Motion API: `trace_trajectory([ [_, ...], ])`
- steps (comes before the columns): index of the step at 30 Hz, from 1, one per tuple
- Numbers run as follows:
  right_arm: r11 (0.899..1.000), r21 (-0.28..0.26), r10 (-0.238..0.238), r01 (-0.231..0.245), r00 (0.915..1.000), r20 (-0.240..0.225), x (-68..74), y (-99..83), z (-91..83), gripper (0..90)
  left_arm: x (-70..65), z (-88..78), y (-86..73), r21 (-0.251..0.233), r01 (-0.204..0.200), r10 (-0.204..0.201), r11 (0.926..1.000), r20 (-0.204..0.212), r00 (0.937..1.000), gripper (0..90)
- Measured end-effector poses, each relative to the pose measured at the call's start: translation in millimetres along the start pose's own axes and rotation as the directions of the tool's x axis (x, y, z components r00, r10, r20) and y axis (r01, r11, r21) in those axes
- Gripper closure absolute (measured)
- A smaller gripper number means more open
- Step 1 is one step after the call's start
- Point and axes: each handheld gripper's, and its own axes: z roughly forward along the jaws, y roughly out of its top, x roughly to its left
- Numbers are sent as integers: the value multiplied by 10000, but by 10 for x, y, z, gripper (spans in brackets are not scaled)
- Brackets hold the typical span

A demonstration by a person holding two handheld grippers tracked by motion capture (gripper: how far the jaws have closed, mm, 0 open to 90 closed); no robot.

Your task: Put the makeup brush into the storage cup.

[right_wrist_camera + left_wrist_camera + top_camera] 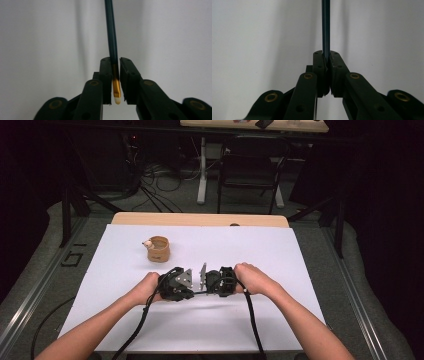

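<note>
We see a slim paintbrush [111,32] with a dark teal handle, a gold ferrule and a short pale tip. It hangs level over the white counter [300,250], its brush end lying between the right gripper's fingers [106,75] and its handle end pinched by the left gripper's fingers [319,65].

The two grippers are held side by side near the middle of the surface [300,270], the left gripper [176,285] just left of the right gripper [220,281]. A holder [158,248] is placed behind them, toward the left.
</note>
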Motion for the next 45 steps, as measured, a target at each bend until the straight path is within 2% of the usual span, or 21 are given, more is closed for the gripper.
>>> trace_trajectory([
  [3, 9989, -243, 388, -397, 9986, -359, -10, -32, 6, 524, -12, 3, -46, -156, 167, -168, 9997, -87, 9998, 852],
  [4, 9989, -243, 388, -397, 9986, -359, -10, -32, 6, 524, -12, 3, -46, -156, 167, -168, 9997, -87, 9998, 852],
  [5, 9973, -404, 601, -618, 9973, -423, -11, -57, 7, 411, -11, 1, -70, -213, 266, -267, 9994, -20, 9996, 852],
  [7, 9959, -490, 744, -762, 9965, -377, -14, -72, 3, 366, -15, 2, -84, -283, 322, -323, 9991, -55, 9995, 852],
  [10, 9830, -886, 1585, -1608, 9868, -328, -35, -161, 9, 185, -30, 6, -130, -526, 567, -572, 9970, -86, 9983, 852],
  [12, 9742, -1095, 1950, -1972, 9803, -308, -40, -208, 15, 150, -38, 9, -152, -697, 720, -727, 9950, -77, 9973, 852],
  [14, 9694, -1173, 2128, -2155, 9765, -356, -39, -233, 18, 134, -43, 10, -162, -754, 742, -753, 9944, -119, 9971, 851],
  [17, 9461, -1627, 2772, -2799, 9600, -395, -22, -331, 44, 74, -60, 6, -205, -999, 932, -951, 9906, -141, 9954, 851],
  [18, 9461, -1627, 2772, -2799, 9600, -395, -22, -331, 44, 74, -60, 6, -205, -999, 932, -951, 9906, -141, 9954, 851],
  [22, 9239, -2014, 3259, -3253, 9449, -312, -11, -418, 42, 47, -81, 10, -251, -1284, 1147, -1192, 9851, -273, 9925, 851],
  [26, 8976, -2494, 3660, -3635, 9298, -380, 8, -470, 30, 37, -94, 20, -294, -1509, 1428, -1484, 9782, -264, 9886, 852],
  [27, 8854, -2722, 3806, -3768, 9238, -408, 14, -496, 28, 32, -102, 24, -316, -1682, 1549, -1615, 9735, -262, 9865, 851],
  [28, 8854, -2722, 3806, -3768, 9238, -408, 14, -496, 28, 32, -102, 24, -316, -1682, 1549, -1615, 9735, -262, 9865, 851],
  [30, 8610, -3030, 4130, -4084, 9092, -520, 18, -537, 25, 27, -114, 23, -345, -1928, 1661, -1749, 9671, -296, 9841, 852],
  [31, 8610, -3030, 4130, -4084, 9092, -520, 18, -537, 25, 27, -114, 23, -345, -1928, 1661, -1749, 9671, -296, 9841, 851],
  [33, 8437, -3369, 4265, -4179, 9030, -520, 26, -569, 34, 21, -130, 21, -378, -2178, 1812, -1928, 9590, -329, 9807, 851],
  [35, 8387, -3462, 4310, -4204, 9010, -500, 33, -577, 36, 21, -138, 23, -388, -2260, 1894, -2015, 9555, -315, 9790, 852],
  [38, 8163, -3751, 4565, -4392, 8885, -470, 75, -596, 37, 14, -150, 31, -423, -2453, 2021, -2166, 9481, -334, 9757, 851],
  [39, 8163, -3751, 4565, -4392, 8885, -470, 75, -596, 37, 14, -156, 34, -434, -2556, 2065, -2228, 9445, -361, 9742, 851],
  [44, 7855, -4124, 4850, -4615, 8729, -530, 101, -656, 51, 12, -162, 22, -471, -2788, 2193, -2397, 9350, -407, 9700, 852],
  [45, 7855, -4124, 4850, -4615, 8729, -530, 101, -656, 51, 12, -164, 17, -473, -2846, 2200, -2419, 9331, -441, 9693, 852],
])
